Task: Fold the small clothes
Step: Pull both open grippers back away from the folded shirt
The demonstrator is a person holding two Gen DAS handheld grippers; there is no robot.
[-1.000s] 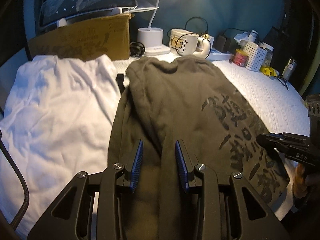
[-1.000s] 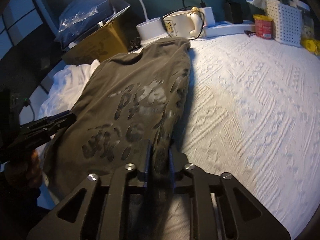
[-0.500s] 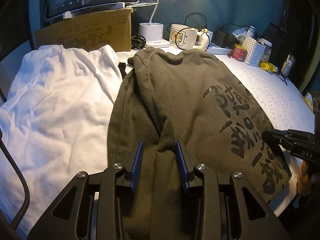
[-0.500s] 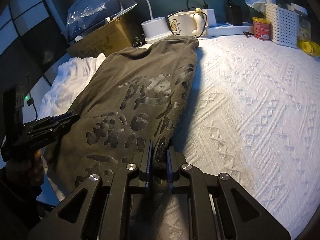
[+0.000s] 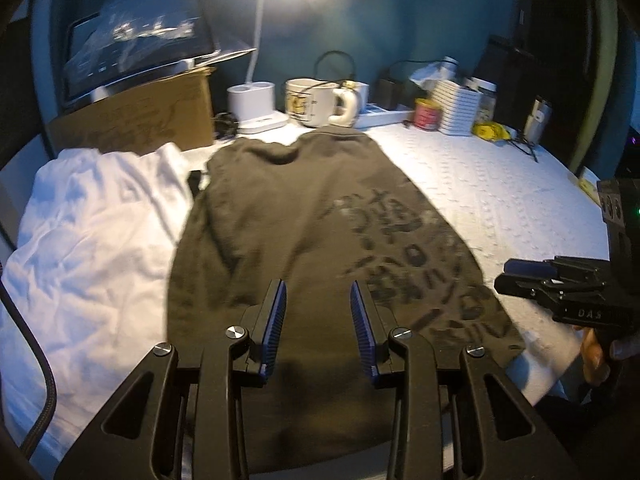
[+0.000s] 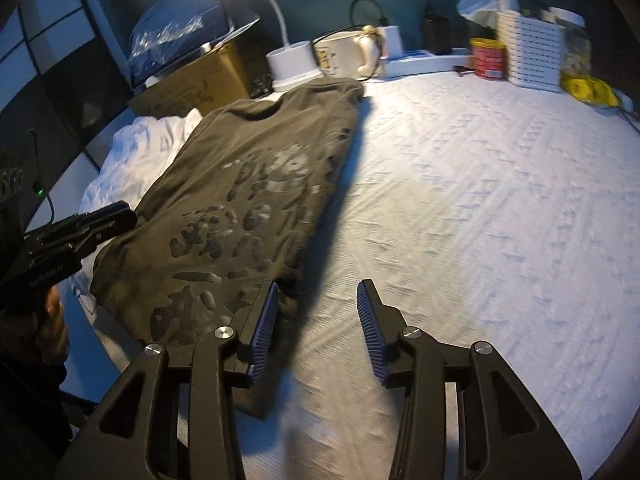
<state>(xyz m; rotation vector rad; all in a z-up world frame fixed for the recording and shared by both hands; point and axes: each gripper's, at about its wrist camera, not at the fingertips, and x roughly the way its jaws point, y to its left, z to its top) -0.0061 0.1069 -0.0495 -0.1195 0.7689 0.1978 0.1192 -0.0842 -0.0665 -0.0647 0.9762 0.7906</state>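
Release had just happened on both sides. The right gripper [image 6: 316, 308], clamped on the near right hem of the olive shirt [image 6: 256, 184] half a second earlier, now stood with its jaws wide apart over the white bedspread [image 6: 480, 200], its left finger just at the shirt's near right corner. The left gripper [image 5: 318, 308], whose jaws had been narrower around a ridge of cloth, was likewise spread and held nothing, hovering above the shirt's near middle. The ridge had gone; the shirt lay flatter, folded lengthwise into a long panel, print side up, running from the bed's near edge toward the mug [image 5: 316, 100] and lamp base [image 5: 256, 104] at the far edge. The white garment [image 5: 92, 232] lay along its left side. By my reading, the lengthwise fold was done and a crosswise fold came next.
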